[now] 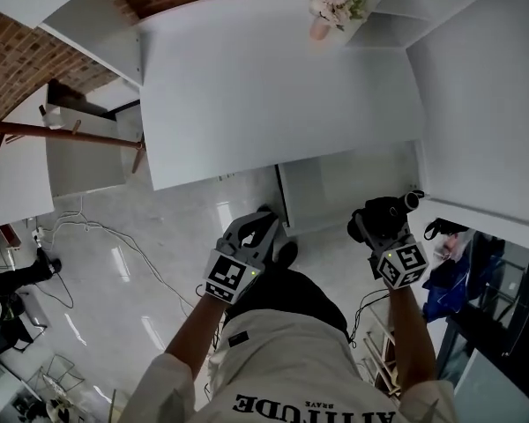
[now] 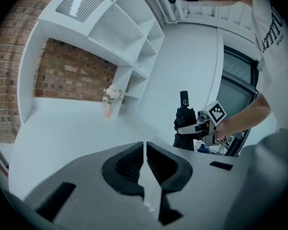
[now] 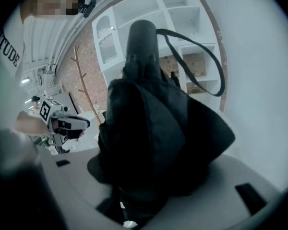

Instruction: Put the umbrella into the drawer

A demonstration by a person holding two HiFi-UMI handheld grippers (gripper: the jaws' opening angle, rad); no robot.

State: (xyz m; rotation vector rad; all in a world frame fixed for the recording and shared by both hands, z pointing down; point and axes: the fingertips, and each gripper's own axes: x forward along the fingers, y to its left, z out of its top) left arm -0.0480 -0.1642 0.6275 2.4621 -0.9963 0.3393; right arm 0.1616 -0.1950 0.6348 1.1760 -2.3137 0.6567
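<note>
The umbrella (image 1: 385, 211) is black and folded, with a short handle and a wrist strap. My right gripper (image 1: 376, 225) is shut on its bunched fabric and holds it over the floor, in front of the white table (image 1: 273, 86). In the right gripper view the umbrella (image 3: 153, 133) fills the middle and hides the jaws. My left gripper (image 1: 259, 233) hangs beside it on the left, shut, with nothing in it. In the left gripper view its pads (image 2: 134, 163) stand together, and the umbrella (image 2: 184, 123) stands upright in the right gripper (image 2: 193, 127).
A white cabinet front (image 1: 348, 183) stands under the table's near edge. A vase of pink flowers (image 1: 328, 9) sits at the table's back. White shelves (image 2: 129, 37) rise behind. A wooden rack pole (image 1: 70, 135) and floor cables (image 1: 97, 236) lie left, blue items (image 1: 448, 280) right.
</note>
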